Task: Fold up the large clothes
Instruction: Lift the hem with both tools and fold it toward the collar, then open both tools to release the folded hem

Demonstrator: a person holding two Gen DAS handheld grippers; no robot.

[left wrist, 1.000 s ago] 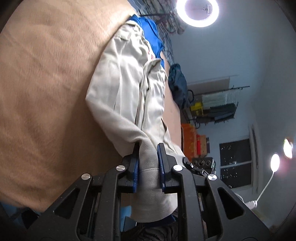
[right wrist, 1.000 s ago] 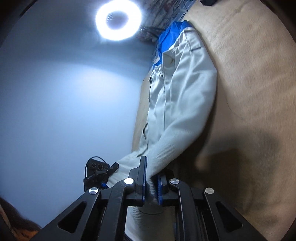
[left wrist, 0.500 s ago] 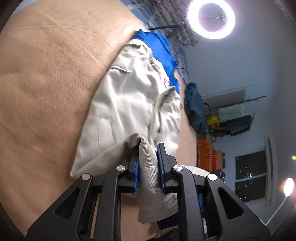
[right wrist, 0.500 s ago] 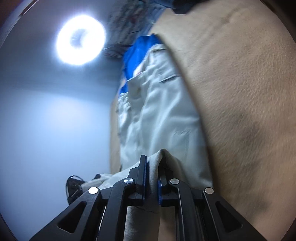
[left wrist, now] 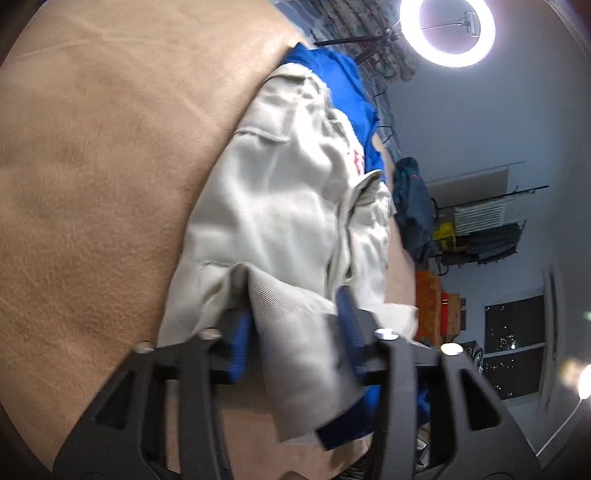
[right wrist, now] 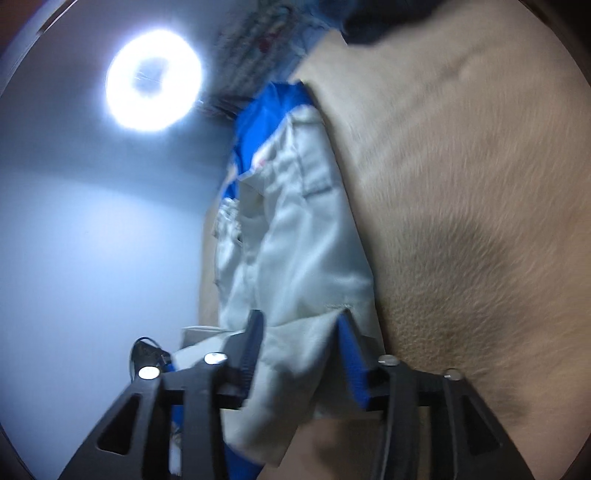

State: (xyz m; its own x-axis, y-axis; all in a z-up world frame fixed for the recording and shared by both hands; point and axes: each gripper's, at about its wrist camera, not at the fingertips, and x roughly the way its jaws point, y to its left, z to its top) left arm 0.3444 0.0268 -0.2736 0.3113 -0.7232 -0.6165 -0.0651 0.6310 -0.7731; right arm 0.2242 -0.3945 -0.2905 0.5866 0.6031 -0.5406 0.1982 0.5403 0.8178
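A light grey work jacket with blue lining lies folded on a tan fleece blanket. My left gripper is open, its blue pads apart on either side of the jacket's folded hem. The jacket also shows in the right wrist view, on the same blanket. My right gripper is open too, with the grey hem cloth loose between the spread fingers. Blue lining shows at the collar end and under the hem.
A ring light glows above the far end; it also shows in the right wrist view. A dark blue garment lies beyond the jacket. Shelves, orange boxes and a dark window stand at the right.
Both grippers carried the hem over onto the jacket body, then opened and let go of the cloth. The jacket now lies doubled over.
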